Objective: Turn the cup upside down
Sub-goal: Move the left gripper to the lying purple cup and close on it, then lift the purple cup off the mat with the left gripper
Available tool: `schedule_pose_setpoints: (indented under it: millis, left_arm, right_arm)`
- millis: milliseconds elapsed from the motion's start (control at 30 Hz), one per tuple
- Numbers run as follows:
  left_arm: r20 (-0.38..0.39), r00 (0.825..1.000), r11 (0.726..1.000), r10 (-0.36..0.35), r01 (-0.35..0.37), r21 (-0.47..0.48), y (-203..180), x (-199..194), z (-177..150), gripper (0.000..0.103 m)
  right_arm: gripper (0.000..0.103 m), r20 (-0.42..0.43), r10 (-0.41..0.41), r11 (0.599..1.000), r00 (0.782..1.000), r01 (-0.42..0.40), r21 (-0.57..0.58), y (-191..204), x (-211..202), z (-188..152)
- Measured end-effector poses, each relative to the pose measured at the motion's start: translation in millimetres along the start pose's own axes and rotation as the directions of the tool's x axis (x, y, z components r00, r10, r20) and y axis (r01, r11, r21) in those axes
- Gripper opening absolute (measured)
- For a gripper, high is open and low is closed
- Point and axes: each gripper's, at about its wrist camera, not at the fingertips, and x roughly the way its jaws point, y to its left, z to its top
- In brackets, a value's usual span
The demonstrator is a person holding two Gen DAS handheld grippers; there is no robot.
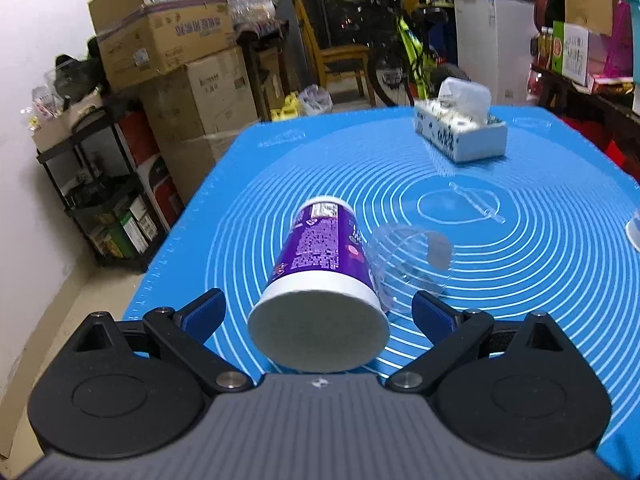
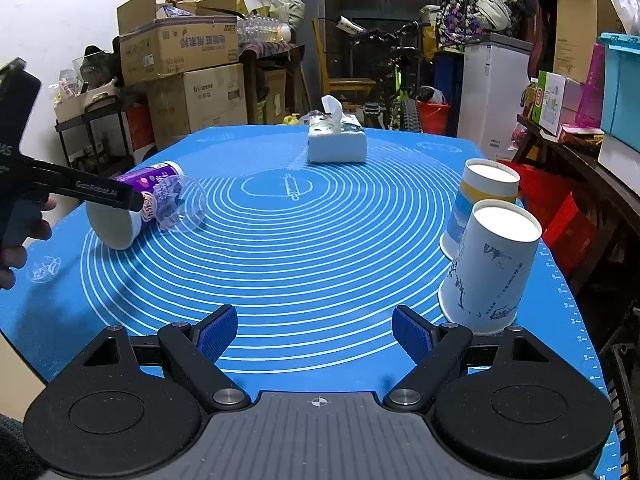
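Observation:
A purple and white paper cup (image 1: pixel 320 264) lies tilted on the blue mat (image 1: pixel 520 248), its white base toward the left wrist camera. A clear plastic cup (image 1: pixel 408 264) lies on its side against it. My left gripper (image 1: pixel 318 312) is open, its blue pads either side of the cup's base, not touching. The right wrist view shows the same purple cup (image 2: pixel 120 216), the clear cup (image 2: pixel 180 208) and the left gripper's arm (image 2: pixel 80 192) over them. My right gripper (image 2: pixel 314 338) is open and empty over the mat's near edge.
Two paper cups stand upside down at the right: a white printed one (image 2: pixel 488 268) and a blue and yellow one (image 2: pixel 476 204) behind it. A tissue box (image 2: pixel 338 144) sits at the mat's far side. Boxes, shelves and a bicycle surround the table.

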Motion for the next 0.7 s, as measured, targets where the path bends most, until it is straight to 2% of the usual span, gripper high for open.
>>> schedule_pose_setpoints:
  millis: [67, 100, 133, 300, 433, 700]
  left_arm:
    - [-0.022, 1.0, 1.0, 0.006, -0.006, 0.005, 0.5, 7.7, 0.1, 0.098]
    - [-0.036, 0.999, 1.0, 0.009, -0.008, 0.011, 0.7, 11.1, -0.3, 0.093]
    - [-0.046, 0.999, 1.0, 0.002, -0.001, 0.014, 1.6, 13.9, -0.8, 0.081]
    - [-0.023, 1.0, 1.0, -0.016, 0.016, 0.01, 6.8, 8.8, -4.2, 0.08]
    - [0.003, 1.0, 1.0, 0.004, -0.004, -0.007, 7.7, -3.6, -6.0, 0.078]
    - [0.058, 0.998, 0.999, 0.01, -0.008, -0.038, 7.3, -46.8, -18.0, 0.077]
  right_arm:
    - [0.087, -0.004, -0.003, 1.0, 1.0, 0.003, 0.002, -0.5, 1.8, -0.7]
    - [0.087, -0.005, -0.004, 1.0, 1.0, 0.004, 0.001, -0.6, 2.6, -1.2]
    - [0.087, -0.006, -0.004, 1.0, 1.0, 0.004, 0.0, -0.4, 3.0, -1.3]
    - [0.087, -0.008, -0.005, 1.0, 1.0, 0.005, 0.001, -0.2, 3.4, -2.0]
    - [0.087, -0.002, -0.005, 1.0, 1.0, 0.005, -0.003, 0.7, 1.9, -3.3]
    - [0.087, 0.016, -0.002, 1.0, 1.0, 0.002, -0.004, 1.6, -12.9, -6.0]
